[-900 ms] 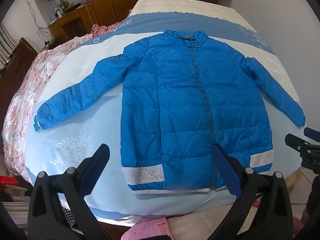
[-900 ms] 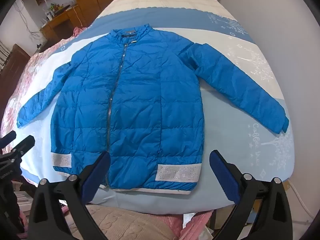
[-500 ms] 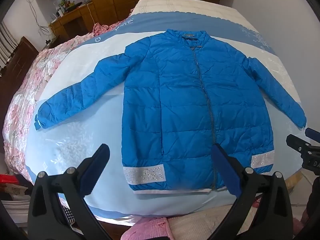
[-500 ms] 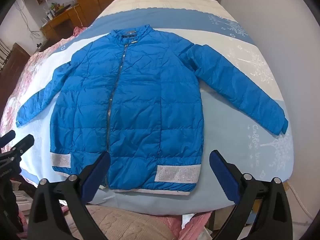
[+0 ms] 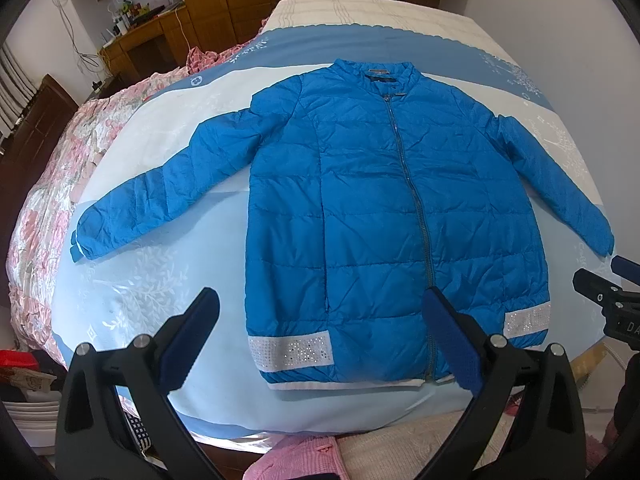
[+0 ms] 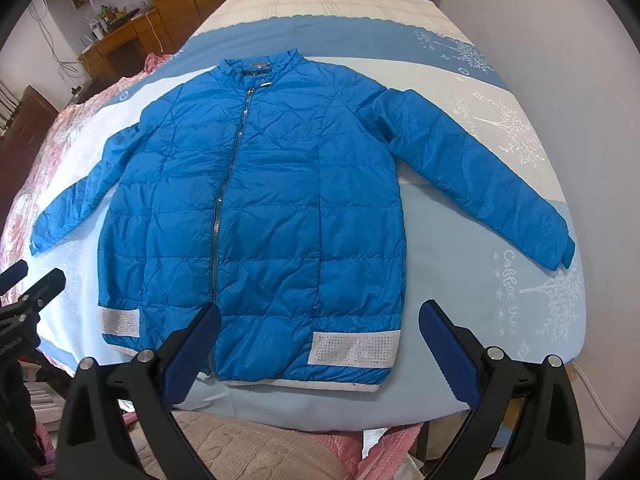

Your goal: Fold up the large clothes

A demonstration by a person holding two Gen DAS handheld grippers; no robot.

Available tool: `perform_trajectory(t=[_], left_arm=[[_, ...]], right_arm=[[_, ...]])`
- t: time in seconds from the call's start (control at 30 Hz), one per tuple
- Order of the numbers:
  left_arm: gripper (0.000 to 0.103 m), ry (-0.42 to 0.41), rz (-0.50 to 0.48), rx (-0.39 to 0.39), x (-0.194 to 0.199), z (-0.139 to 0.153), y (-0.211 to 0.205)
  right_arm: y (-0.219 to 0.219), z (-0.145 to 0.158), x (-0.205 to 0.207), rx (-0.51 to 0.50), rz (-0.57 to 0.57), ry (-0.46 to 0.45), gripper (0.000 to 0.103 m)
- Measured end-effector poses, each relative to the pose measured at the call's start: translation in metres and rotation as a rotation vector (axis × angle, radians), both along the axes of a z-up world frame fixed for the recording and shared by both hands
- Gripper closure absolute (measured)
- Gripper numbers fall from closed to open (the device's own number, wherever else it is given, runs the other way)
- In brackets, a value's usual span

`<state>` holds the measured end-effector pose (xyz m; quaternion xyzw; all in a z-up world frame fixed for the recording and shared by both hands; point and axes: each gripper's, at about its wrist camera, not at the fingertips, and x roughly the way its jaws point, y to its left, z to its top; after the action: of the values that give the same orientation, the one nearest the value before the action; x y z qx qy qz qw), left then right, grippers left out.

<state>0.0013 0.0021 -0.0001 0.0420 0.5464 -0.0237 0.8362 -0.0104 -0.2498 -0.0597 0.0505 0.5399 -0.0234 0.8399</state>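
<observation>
A blue quilted jacket [image 5: 372, 216] [image 6: 260, 208] lies flat on the bed, front up, zipped, collar far from me, both sleeves spread out to the sides. Silver studded bands mark its hem. My left gripper [image 5: 320, 336] hangs open above the bed's near edge, over the hem's left part, with nothing between its fingers. My right gripper [image 6: 320, 336] is likewise open above the hem's right part and holds nothing. Each gripper shows at the edge of the other's view: the right gripper [image 5: 608, 304] and the left gripper [image 6: 28, 296].
The bed [image 5: 152, 280] [image 6: 500, 288] has a light blue and white printed sheet. A pink floral quilt [image 5: 52, 184] is bunched along its left side. A white wall [image 6: 560, 40] runs along the right. Wooden cabinets and a desk [image 5: 152, 36] stand at the back left. Pink and beige cloth [image 6: 248, 448] lies below the near edge.
Both views have crept slightly forward and down towards the jacket's hem. The jacket has not moved and both grippers stay open.
</observation>
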Motion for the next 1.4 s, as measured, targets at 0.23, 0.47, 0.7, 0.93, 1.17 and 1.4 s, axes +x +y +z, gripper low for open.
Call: perform_trajectory(t=[0.23,0.47,0.7,0.93,1.17,1.4], left_arm=[[0.003,0.0,-0.001,0.0,0.0002,0.0001,-0.0004],[0.003,0.0,0.001,0.0,0.0001,0.0007,-0.0013],[0.003,-0.001,0.001,0.001,0.0007,0.0008,-0.0011],[0.003,-0.001,0.001,0.001,0.0004,0.001,-0.001],[0.003,-0.002,0.001,0.001,0.0003,0.001,-0.001],[0.003,-0.001,0.0,0.001,0.0017,0.0012,0.0006]], right_arm=[[0.0003,0.0001,0.0001,-0.002,0.001,0.0,0.004],[0.0014,-0.0005,0.0001,-0.003,0.0,0.0,0.004],[0.0009,0.0003,0.0007,-0.002,0.003,0.0,0.004],[0.0008,0.0007,0.0017,-0.002,0.003,0.001,0.004],[0.0008,0.0009,0.002,-0.001,0.004,-0.001,0.004],[0.0009,-0.0001,0.0027,-0.003,0.001,-0.003,0.004]])
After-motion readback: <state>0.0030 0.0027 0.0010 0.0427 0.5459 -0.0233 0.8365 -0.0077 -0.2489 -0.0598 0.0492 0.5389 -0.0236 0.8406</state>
